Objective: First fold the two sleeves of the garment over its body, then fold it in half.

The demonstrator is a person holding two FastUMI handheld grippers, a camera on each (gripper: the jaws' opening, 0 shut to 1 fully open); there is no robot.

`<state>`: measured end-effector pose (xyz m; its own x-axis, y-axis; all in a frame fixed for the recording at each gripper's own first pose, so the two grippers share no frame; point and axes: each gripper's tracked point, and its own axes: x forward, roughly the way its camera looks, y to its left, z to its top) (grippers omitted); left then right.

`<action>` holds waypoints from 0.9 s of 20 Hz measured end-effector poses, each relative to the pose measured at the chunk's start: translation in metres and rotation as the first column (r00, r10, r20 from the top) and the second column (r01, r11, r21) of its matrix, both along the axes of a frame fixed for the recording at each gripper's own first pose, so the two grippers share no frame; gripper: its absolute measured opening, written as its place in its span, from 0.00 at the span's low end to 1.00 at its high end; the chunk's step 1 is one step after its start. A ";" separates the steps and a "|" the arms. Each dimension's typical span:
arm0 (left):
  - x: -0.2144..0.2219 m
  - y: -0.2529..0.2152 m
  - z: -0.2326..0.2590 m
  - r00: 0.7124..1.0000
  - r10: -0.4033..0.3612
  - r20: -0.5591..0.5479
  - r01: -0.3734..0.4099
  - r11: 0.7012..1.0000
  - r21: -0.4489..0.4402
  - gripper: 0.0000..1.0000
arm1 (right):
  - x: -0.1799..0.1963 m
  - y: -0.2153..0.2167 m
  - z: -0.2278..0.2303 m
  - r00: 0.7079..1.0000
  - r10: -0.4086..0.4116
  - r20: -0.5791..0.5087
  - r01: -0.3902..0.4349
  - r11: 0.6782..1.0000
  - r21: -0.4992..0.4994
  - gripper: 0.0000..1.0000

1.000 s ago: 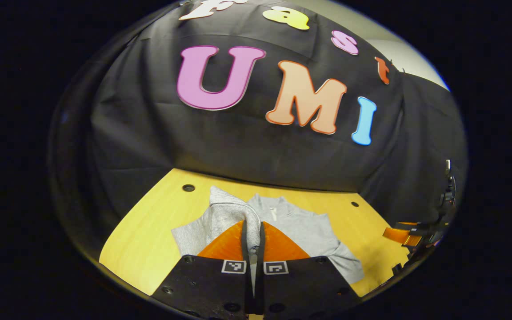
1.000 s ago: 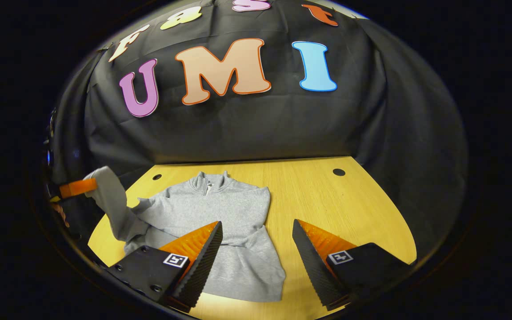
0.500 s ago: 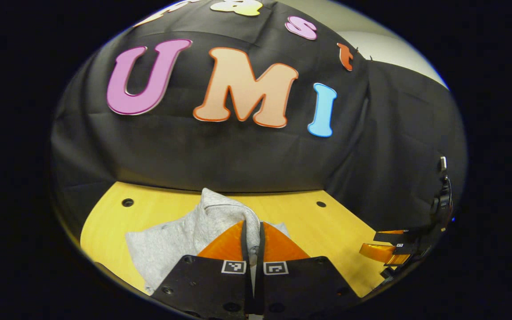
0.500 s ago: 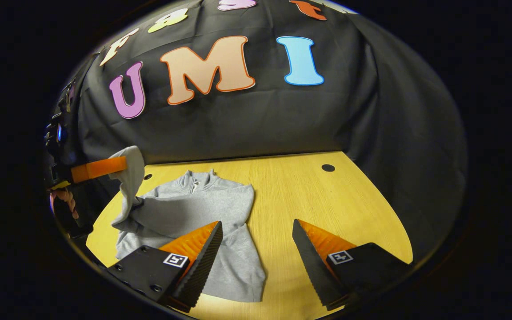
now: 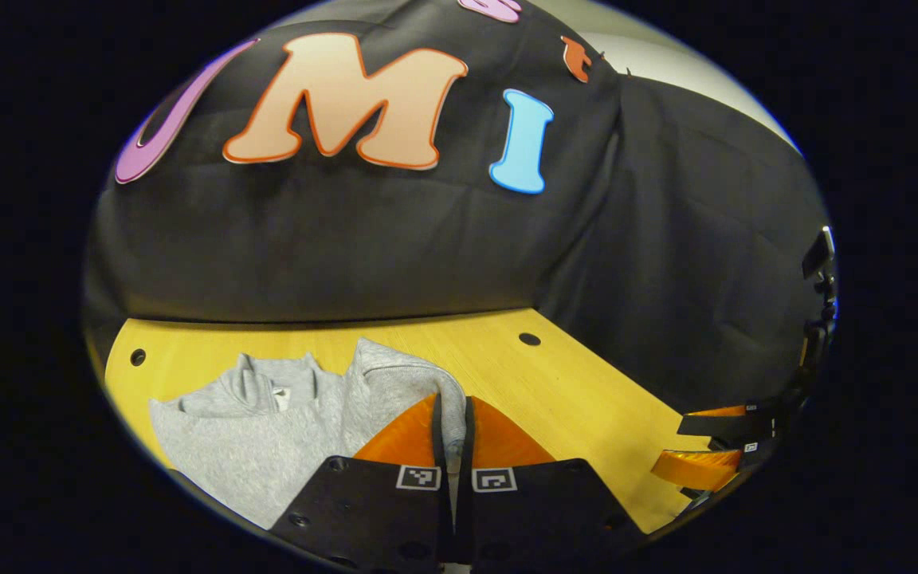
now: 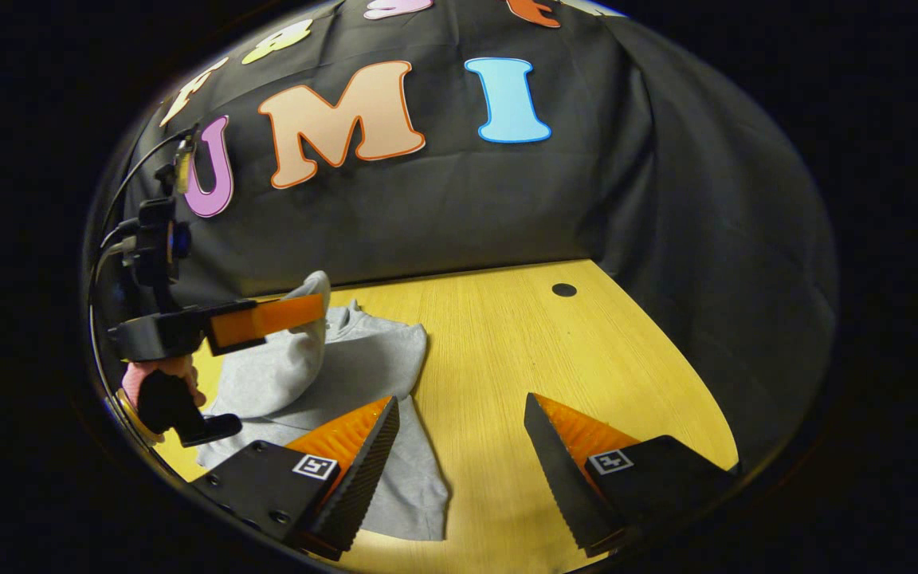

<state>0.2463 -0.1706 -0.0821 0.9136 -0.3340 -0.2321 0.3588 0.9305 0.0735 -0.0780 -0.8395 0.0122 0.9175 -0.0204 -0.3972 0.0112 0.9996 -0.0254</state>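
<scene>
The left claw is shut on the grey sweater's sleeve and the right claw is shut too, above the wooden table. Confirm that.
Not quite: the right claw is open, its jaws spread wide with nothing between them, as the right gripper view shows. The rest holds: the left claw is shut on the sleeve of the grey sweater, above the wooden table.

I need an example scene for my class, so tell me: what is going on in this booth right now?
A person folds a grey zip-neck sweatshirt lying on the yellow wooden table. The left gripper is shut on a sleeve, holding it lifted above the sweatshirt's body. The right gripper hangs open over the sweatshirt's near edge, holding nothing. The fold in half is not yet done.
</scene>
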 end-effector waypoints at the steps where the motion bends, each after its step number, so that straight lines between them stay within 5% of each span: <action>1: 0.004 -0.006 -0.008 1.000 -0.008 -0.013 0.008 1.000 0.005 0.00 | -0.001 -0.004 -0.001 1.000 -0.009 -0.003 0.009 1.000 -0.001 0.98; 7: 0.023 -0.022 -0.050 0.995 -0.025 -0.096 0.026 1.000 0.006 0.10 | -0.011 -0.025 -0.003 0.998 -0.061 -0.005 0.061 0.998 0.015 0.95; 12: 0.016 -0.010 -0.028 0.999 0.022 -0.031 -0.021 1.000 0.021 0.86 | -0.021 -0.023 -0.013 0.999 -0.043 -0.028 0.042 0.999 -0.027 0.98; 18: -0.026 0.043 0.008 0.996 0.080 0.050 -0.081 0.997 0.017 0.89 | -0.034 0.012 -0.041 0.996 0.049 -0.078 -0.053 0.997 -0.050 0.95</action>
<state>0.2203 -0.1280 -0.0745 0.9479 -0.2545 -0.1918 0.2780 0.9546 0.1072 -0.1124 -0.8277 -0.0289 0.8847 0.0030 -0.4661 -0.0436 0.9961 -0.0765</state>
